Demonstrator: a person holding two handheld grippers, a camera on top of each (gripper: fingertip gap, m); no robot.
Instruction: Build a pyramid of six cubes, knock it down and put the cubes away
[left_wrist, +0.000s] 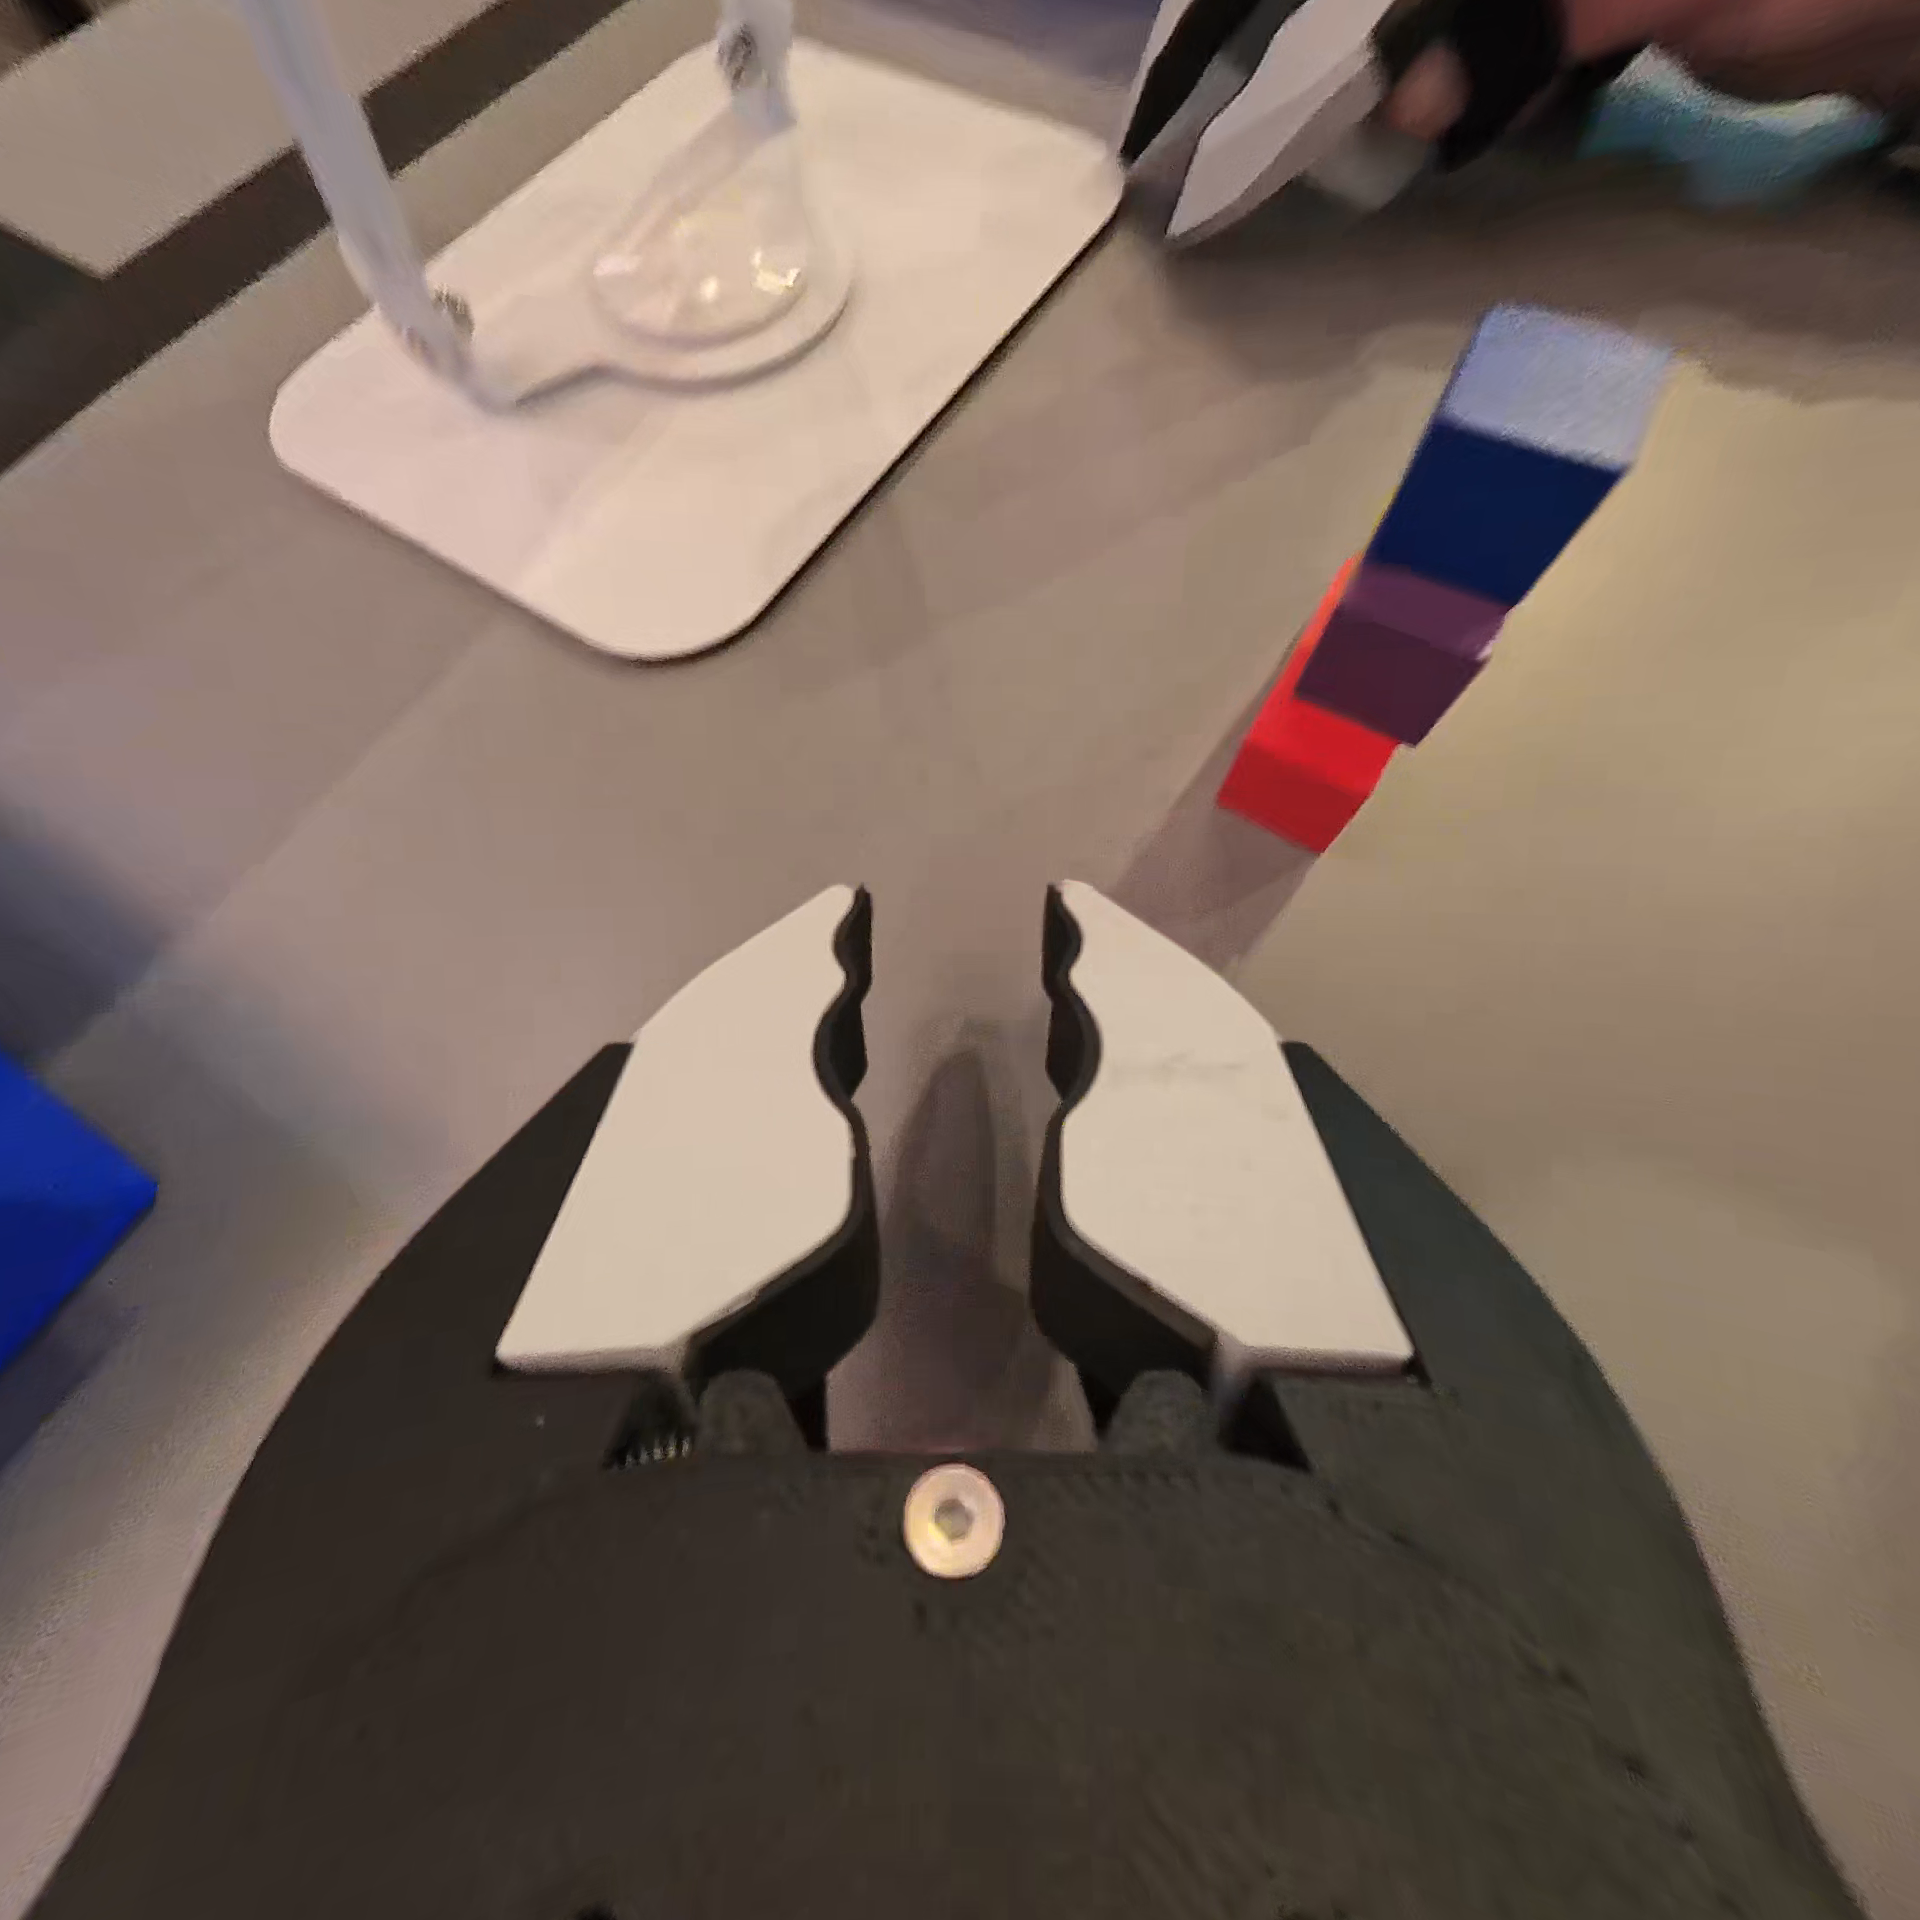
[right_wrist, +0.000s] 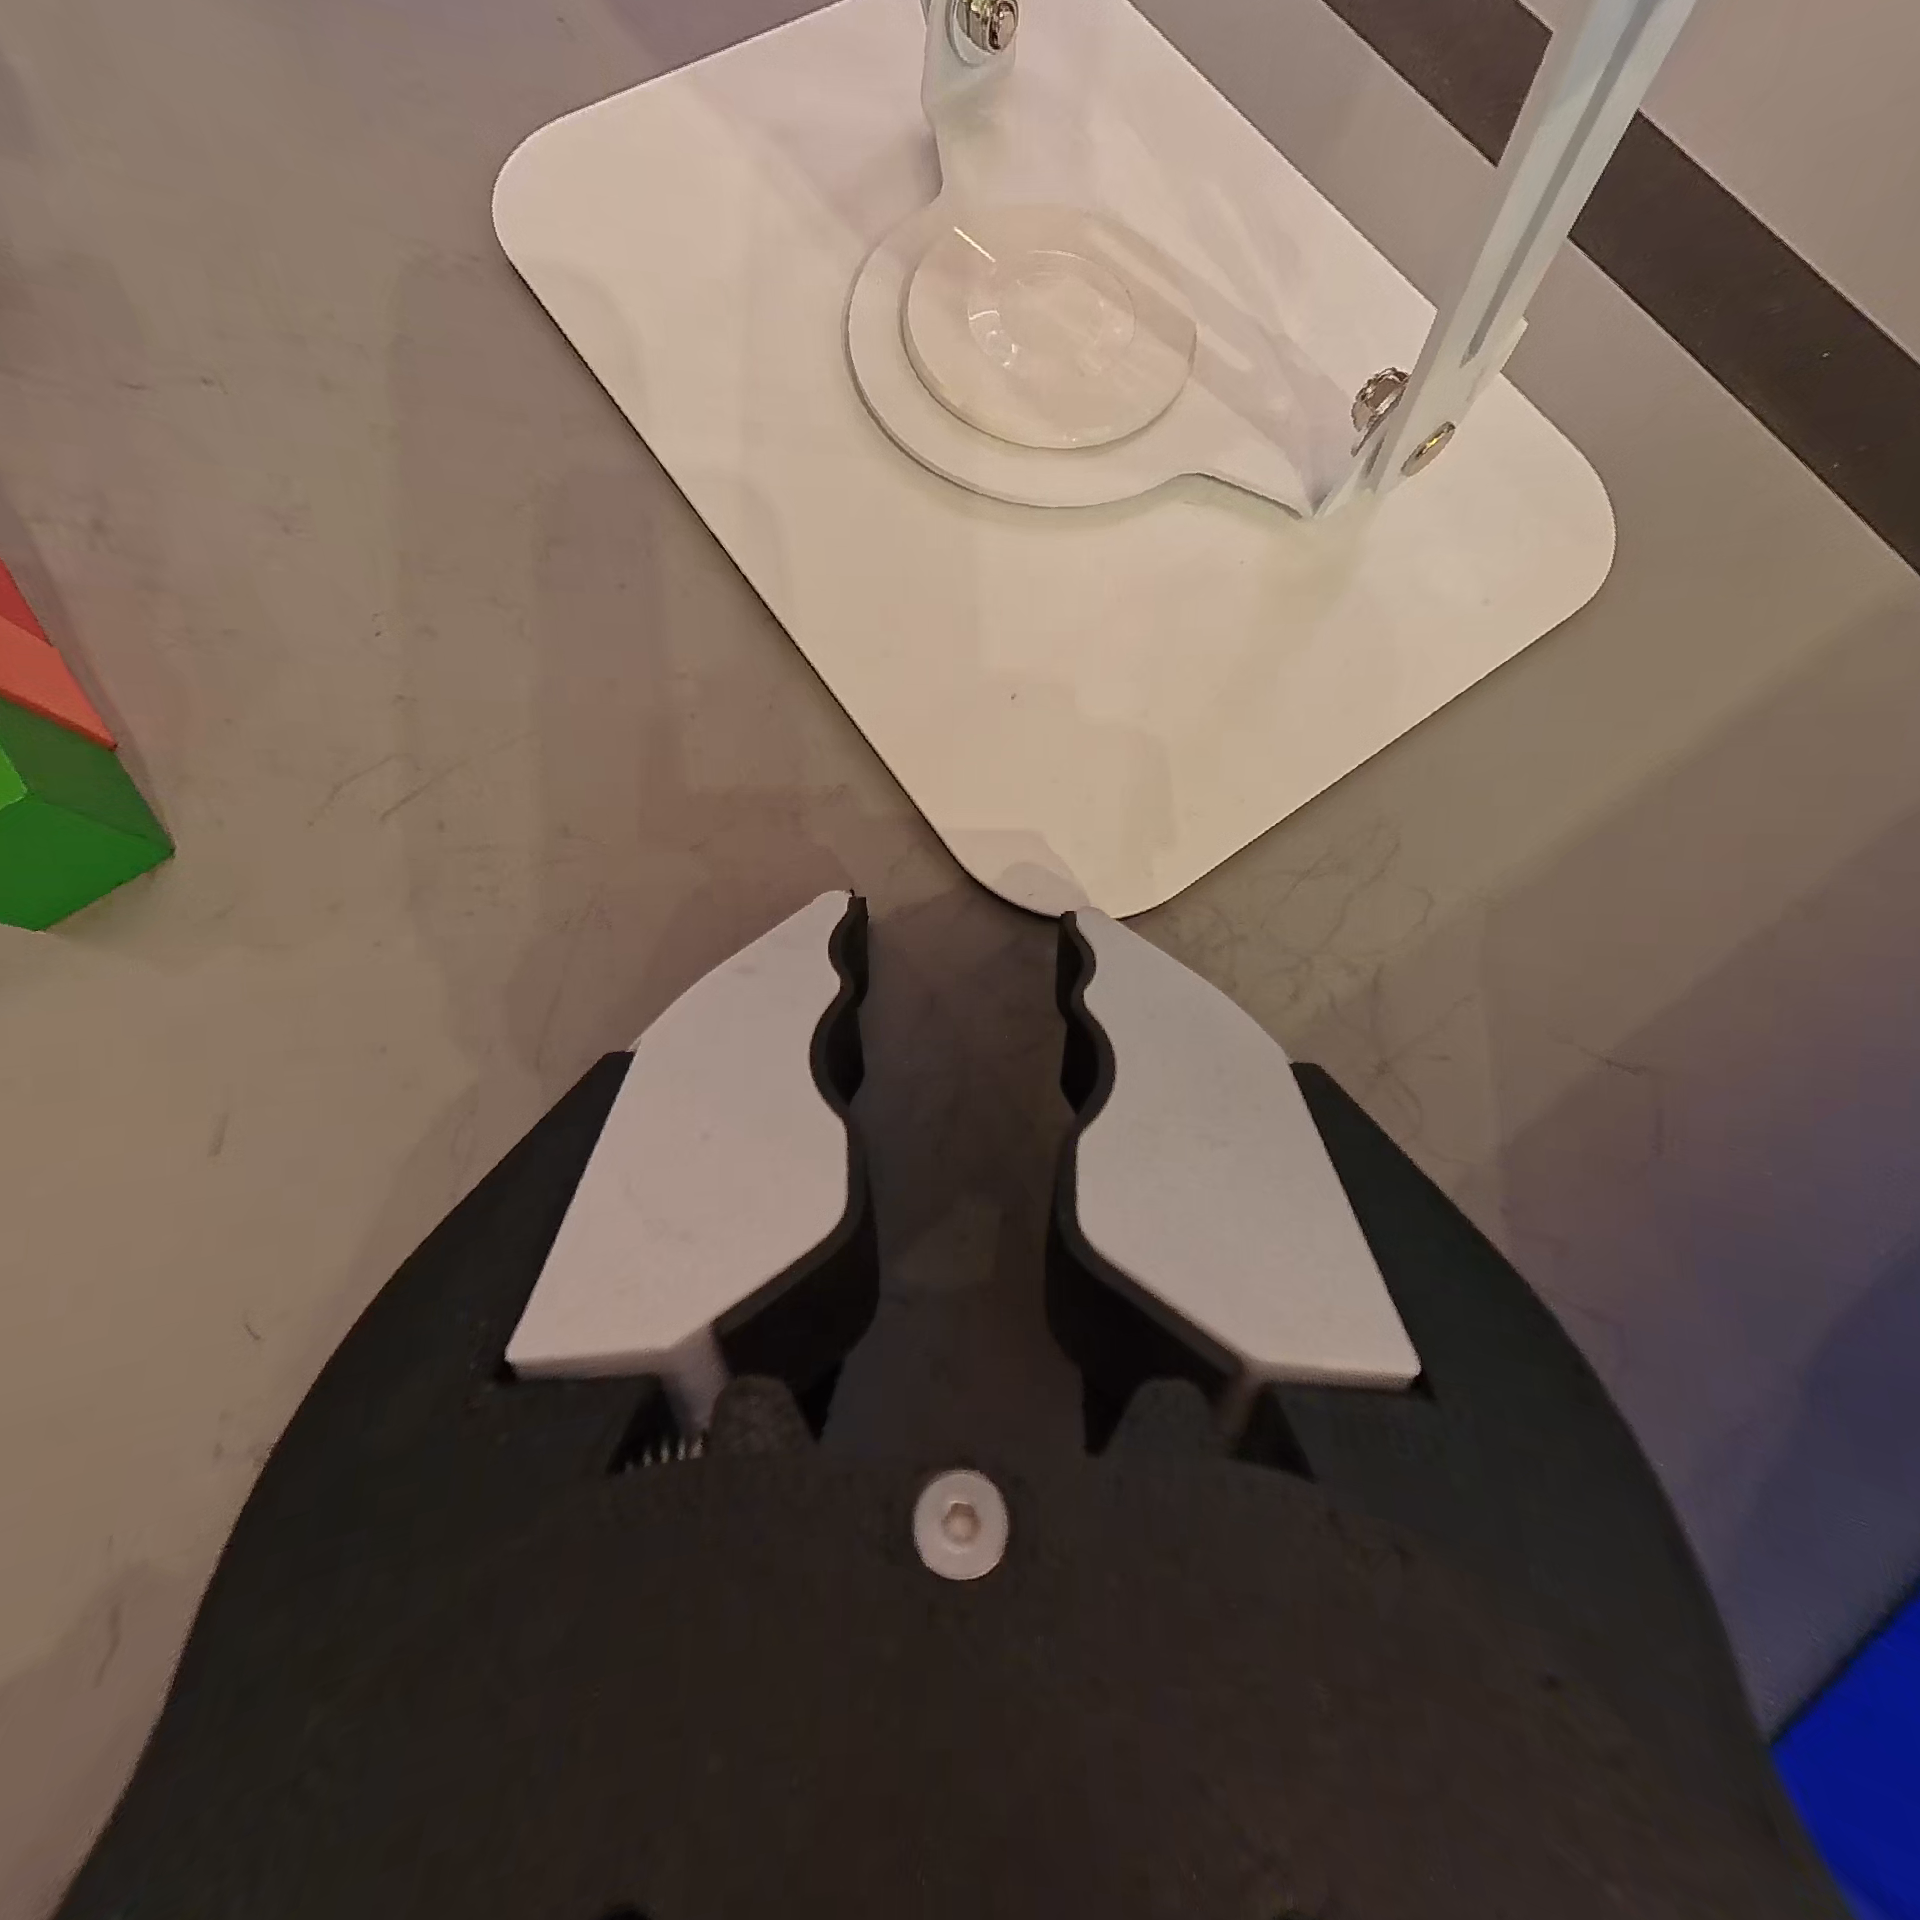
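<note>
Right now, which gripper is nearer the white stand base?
Right. The right gripper has its open fingertips at the corner of the white stand base. The left gripper, also open, sits back across bare table.

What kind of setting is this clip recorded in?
Probably an indoor tabletop data-collection setup, not a home: a bare grey table, a white stand base with thin struts, and coloured cubes stacked on it. Both tongs are open and empty.
</note>
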